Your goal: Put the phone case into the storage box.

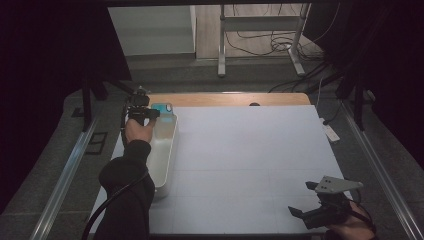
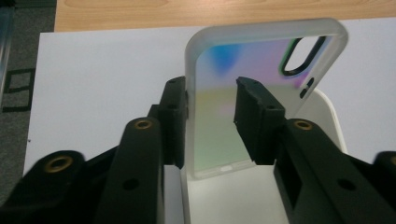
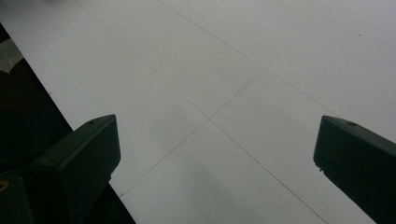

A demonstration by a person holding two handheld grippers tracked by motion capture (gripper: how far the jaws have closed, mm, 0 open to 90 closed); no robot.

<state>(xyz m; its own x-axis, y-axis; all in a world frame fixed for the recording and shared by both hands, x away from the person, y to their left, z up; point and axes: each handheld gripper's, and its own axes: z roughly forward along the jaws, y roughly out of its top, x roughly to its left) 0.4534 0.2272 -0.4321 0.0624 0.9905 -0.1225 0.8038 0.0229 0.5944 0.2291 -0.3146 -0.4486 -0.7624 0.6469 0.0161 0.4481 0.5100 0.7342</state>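
A translucent phone case [image 2: 261, 56] with a rainbow sheen and a camera cut-out stands on end in a long white tray [image 2: 332, 122], leaning at the tray's far end. The jaws of my left gripper [image 2: 210, 100] straddle the case's left rim. The left pad is against the rim and the right pad stands clear of it, so the gripper is open. From above, the left gripper [image 1: 150, 114] hovers over the far end of the tray [image 1: 162, 150], beside the case [image 1: 162, 108]. My right gripper [image 1: 302, 198] rests open near the table's front right corner, nothing between its jaws [image 3: 215, 149].
A white mat [image 1: 250, 150] covers the table, with a strip of bare wood [image 1: 225, 98] along the far edge. The tray lies lengthwise by the left edge. Beyond the table are a metal stand [image 1: 260, 40] and cables on the floor.
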